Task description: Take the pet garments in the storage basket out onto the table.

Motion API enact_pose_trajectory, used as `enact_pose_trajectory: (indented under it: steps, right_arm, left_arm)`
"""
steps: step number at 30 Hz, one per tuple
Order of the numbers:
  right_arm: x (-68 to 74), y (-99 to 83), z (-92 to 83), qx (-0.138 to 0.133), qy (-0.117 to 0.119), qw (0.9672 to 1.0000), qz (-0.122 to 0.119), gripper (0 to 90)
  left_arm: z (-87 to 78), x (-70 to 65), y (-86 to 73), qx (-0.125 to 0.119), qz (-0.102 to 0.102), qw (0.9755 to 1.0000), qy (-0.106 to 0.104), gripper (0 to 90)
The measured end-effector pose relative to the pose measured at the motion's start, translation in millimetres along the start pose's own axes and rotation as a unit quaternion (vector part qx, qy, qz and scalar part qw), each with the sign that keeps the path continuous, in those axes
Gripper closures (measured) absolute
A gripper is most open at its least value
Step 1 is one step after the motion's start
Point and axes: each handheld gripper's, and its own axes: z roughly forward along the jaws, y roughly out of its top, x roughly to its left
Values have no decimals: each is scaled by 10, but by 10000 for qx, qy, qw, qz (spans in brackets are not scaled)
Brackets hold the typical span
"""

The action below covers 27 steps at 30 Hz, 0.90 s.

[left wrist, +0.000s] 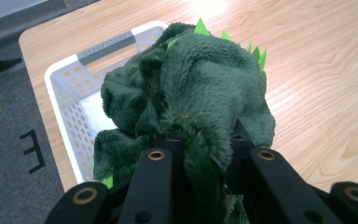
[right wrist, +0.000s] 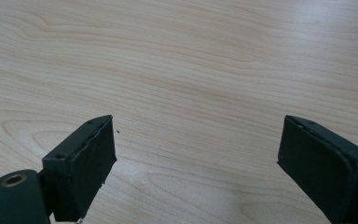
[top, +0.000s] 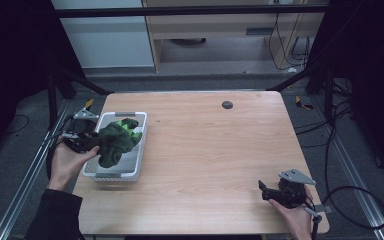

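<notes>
My left claw (left wrist: 193, 154) is clamped on a dark green plush toy (left wrist: 191, 93) with light green spikes, holding it over the white perforated basket (top: 91, 172) at the counter's (top: 220, 150) left edge; I cannot tell whether its lower end touches the basket. My right claw (right wrist: 196, 158) stands wide apart over bare wood near the counter's front right corner, with open room between the two.
</notes>
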Motion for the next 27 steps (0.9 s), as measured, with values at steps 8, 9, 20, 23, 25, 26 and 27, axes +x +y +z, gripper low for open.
enact_pose_trajectory:
  steps: [8, 9, 20, 23, 25, 26, 27]
  right_arm:
    - [1, 2, -5, -9, -5, 10000, 15, 110]
    - [1, 3, -5, -12, -5, 10000, 16, 110]
    - [-3, 8, -16, -67, -10, 10000, -1, 110]
    - [-1, 10, -21, -62, 2, 10000, 27, 110]
    - [-1, 11, -22, -64, 3, 10000, 27, 110]
    - [-1, 11, -20, -68, -4, 10000, 12, 110]
    - [1, 11, -20, -68, -2, 10000, 13, 110]
  left_arm:
    - [-88, -192, 107, -3, 345, 9993, -112, 769]
    - [-94, -222, 120, -36, 382, 9992, -135, 769]
    - [-78, -485, 255, -79, 753, 9964, -384, 769]
    - [-52, -542, 284, -86, 803, 9957, -452, 769]
    - [-33, -582, 300, -83, 825, 9954, -488, 769]
    - [-23, -602, 308, -84, 838, 9951, -509, 769]
    - [-14, -621, 316, -65, 876, 9948, -522, 769]
